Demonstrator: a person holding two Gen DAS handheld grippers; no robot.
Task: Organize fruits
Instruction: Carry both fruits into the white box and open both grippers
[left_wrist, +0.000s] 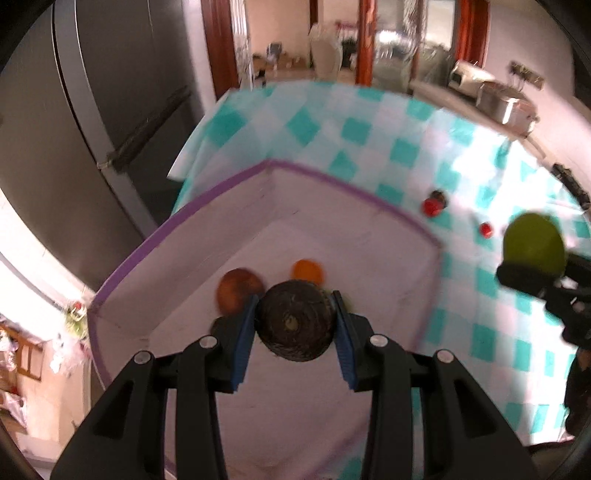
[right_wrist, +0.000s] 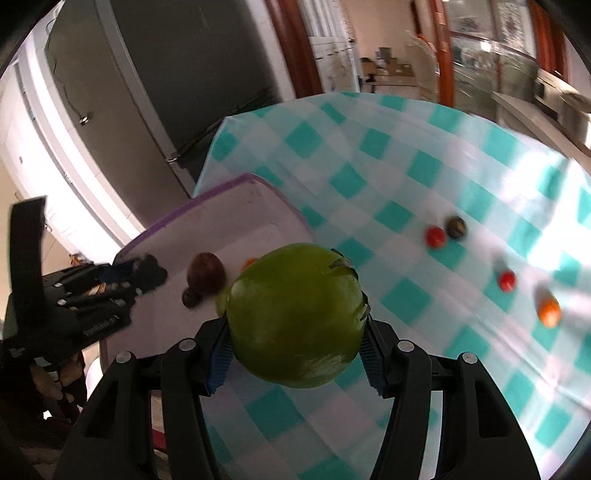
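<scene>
My left gripper (left_wrist: 295, 314) is shut on a dark brown round fruit (left_wrist: 294, 325) and holds it above the inside of a white box with a purple rim (left_wrist: 332, 184). A brown fruit (left_wrist: 238, 291) and an orange fruit (left_wrist: 307, 271) lie in the box. My right gripper (right_wrist: 295, 306) is shut on a large green apple (right_wrist: 295, 317) above the checked tablecloth (right_wrist: 406, 184), beside the box (right_wrist: 236, 206). It also shows in the left wrist view (left_wrist: 532, 254) at the right. Small red fruits (right_wrist: 435, 237), a dark one (right_wrist: 456, 227) and an orange one (right_wrist: 549, 310) lie on the cloth.
A grey fridge (left_wrist: 92, 110) stands left of the table. A counter with metal containers (left_wrist: 506, 103) runs behind the table on the right. The table's far edge (left_wrist: 295, 83) faces an open doorway.
</scene>
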